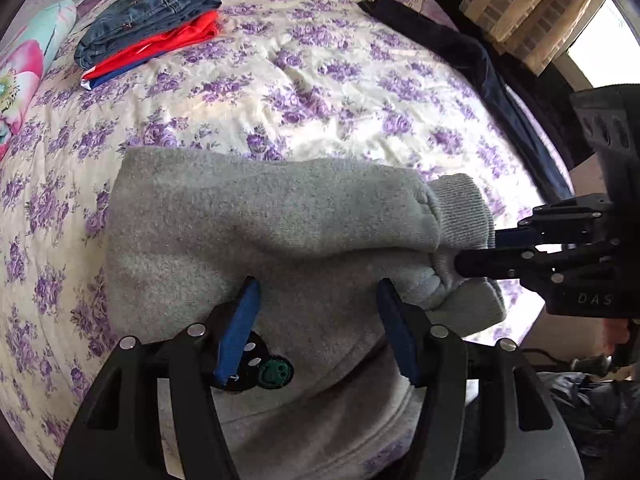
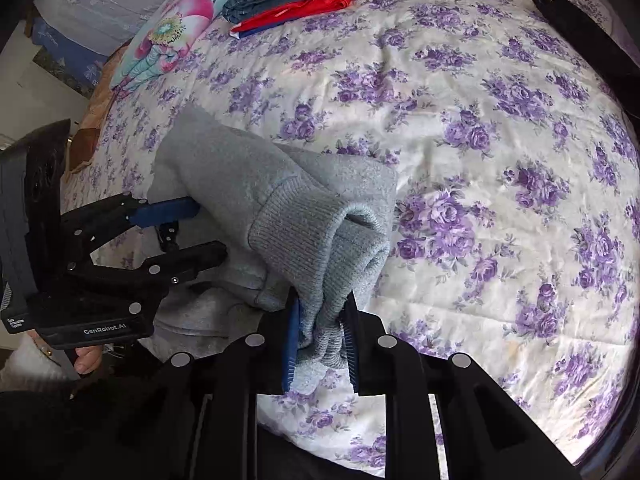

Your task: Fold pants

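Grey fleece sweatpants [image 1: 256,224] lie folded over on the floral bedspread [image 1: 320,72], with a small dark smiley patch [image 1: 274,370] near the front. My left gripper [image 1: 318,288] is open just above the folded grey cloth, holding nothing. My right gripper [image 2: 322,312] is shut on the ribbed ankle cuffs [image 2: 320,240] and holds them lifted over the pants. In the left wrist view the right gripper [image 1: 472,258] comes in from the right, pinching the cuffs [image 1: 460,216]. In the right wrist view the left gripper [image 2: 208,232] is at the left.
A stack of folded jeans [image 1: 152,16] on red and blue clothes [image 1: 160,48] sits at the far left of the bed. A flowered pillow [image 1: 24,76] lies beside it. A dark garment [image 1: 460,52] lies along the bed's far right edge.
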`<act>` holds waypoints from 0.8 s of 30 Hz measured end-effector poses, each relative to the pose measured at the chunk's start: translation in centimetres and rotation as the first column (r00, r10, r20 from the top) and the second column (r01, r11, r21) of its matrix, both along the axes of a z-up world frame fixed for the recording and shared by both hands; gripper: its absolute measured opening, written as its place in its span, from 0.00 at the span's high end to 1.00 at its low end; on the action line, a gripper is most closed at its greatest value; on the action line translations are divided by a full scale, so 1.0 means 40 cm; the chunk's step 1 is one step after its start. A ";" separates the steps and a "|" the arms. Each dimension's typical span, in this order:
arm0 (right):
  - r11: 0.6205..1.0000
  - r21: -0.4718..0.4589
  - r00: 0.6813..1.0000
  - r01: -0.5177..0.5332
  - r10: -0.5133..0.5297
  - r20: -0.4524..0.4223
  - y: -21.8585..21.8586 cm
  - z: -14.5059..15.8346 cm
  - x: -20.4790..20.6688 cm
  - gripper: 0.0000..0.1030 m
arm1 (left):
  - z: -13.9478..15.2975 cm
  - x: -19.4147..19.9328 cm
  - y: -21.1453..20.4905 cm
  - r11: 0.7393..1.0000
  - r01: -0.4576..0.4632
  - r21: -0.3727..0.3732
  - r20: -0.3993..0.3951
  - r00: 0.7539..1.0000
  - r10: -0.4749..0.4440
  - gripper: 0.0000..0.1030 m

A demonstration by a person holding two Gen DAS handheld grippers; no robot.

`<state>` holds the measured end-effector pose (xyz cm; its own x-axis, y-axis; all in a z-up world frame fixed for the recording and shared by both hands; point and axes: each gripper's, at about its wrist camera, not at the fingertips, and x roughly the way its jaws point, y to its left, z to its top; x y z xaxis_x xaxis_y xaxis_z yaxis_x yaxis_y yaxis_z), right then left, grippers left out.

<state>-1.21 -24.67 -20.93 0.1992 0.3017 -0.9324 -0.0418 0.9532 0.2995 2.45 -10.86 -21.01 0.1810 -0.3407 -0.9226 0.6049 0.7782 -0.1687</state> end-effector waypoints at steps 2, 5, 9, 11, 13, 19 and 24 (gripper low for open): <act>0.999 -0.044 1.000 0.010 -0.010 0.010 0.007 -0.041 0.008 0.75 | -0.019 -0.011 -0.030 0.999 0.027 0.047 0.050 0.998 -0.029 0.35; 0.999 -0.034 1.000 0.003 -0.003 0.000 -0.001 -0.010 0.013 0.65 | -0.001 -0.017 -0.039 0.995 0.044 0.084 0.062 0.997 -0.049 0.35; 0.996 -0.082 0.999 -0.030 0.033 0.036 -0.007 0.088 0.009 0.60 | 0.075 -0.047 0.035 1.000 0.000 0.006 0.060 0.998 -0.001 0.39; 0.994 -0.101 0.994 -0.042 0.052 0.100 -0.003 0.159 0.024 0.57 | 0.114 -0.076 0.098 0.998 -0.054 -0.041 0.078 0.995 0.057 0.39; 0.994 -0.079 0.983 -0.070 0.083 0.164 0.024 0.219 0.060 0.47 | 0.133 -0.099 0.159 0.990 -0.114 -0.088 0.061 0.991 0.120 0.39; 0.953 0.015 0.931 -0.302 0.292 0.220 0.255 0.189 0.270 0.45 | 0.072 -0.159 0.193 0.990 -0.095 -0.104 -0.040 0.995 0.091 0.40; 0.923 -0.050 0.919 -0.382 0.385 0.088 0.393 0.070 0.390 0.58 | 0.008 -0.169 0.183 0.985 -0.119 -0.125 -0.086 0.990 0.108 0.42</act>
